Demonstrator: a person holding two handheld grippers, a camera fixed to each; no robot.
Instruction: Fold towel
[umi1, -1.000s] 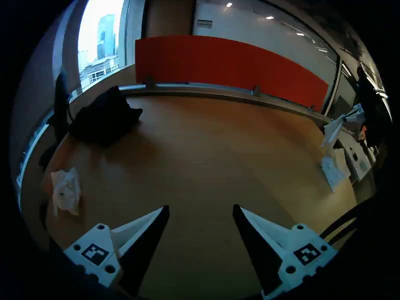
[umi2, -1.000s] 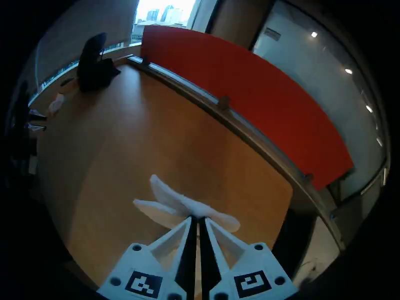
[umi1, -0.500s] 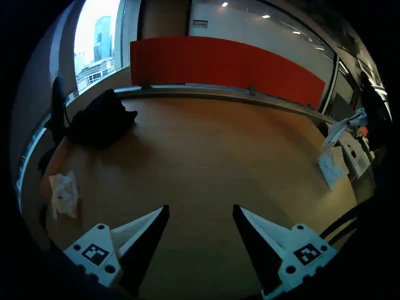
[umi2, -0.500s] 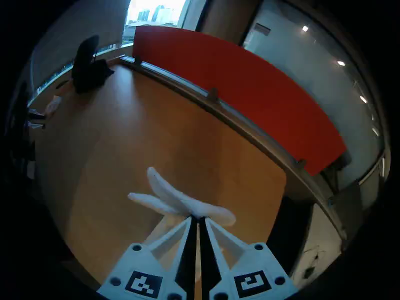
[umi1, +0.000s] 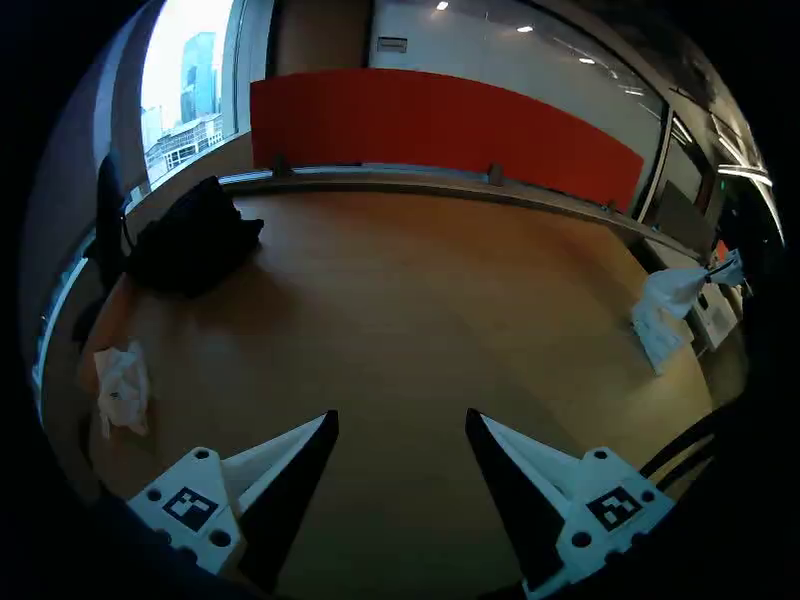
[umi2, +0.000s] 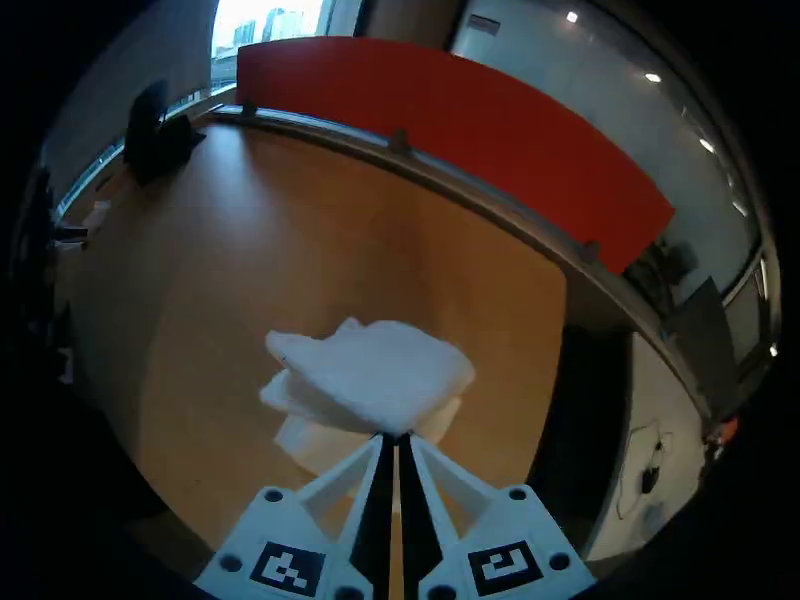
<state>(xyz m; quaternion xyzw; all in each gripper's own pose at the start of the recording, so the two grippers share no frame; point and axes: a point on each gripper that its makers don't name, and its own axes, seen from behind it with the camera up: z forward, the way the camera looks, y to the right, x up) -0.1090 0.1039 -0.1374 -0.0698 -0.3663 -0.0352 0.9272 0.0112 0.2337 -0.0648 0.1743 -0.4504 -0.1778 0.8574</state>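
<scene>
In the left gripper view, the left gripper (umi1: 400, 418) hovers over the wooden worktop (umi1: 420, 300), jaws spread wide with nothing between them. Bare wood runs ahead to the red partition (umi1: 440, 115) on the far edge. A black bag (umi1: 190, 240) sits near the partition's left end, and a crumpled white cloth (umi1: 122, 385) lies well apart from the partition at the left edge. The towel (umi1: 665, 305) hangs bunched by the right edge, short of the partition's right end.

In the right gripper view, the right gripper (umi2: 398, 437) has its jaws pressed together, pinching the towel (umi2: 370, 380) — layers bunched, the top one lifted. It sits well apart from the partition (umi2: 470, 110), close to the worktop's (umi2: 250, 250) right edge, with open wood between towel and partition.
</scene>
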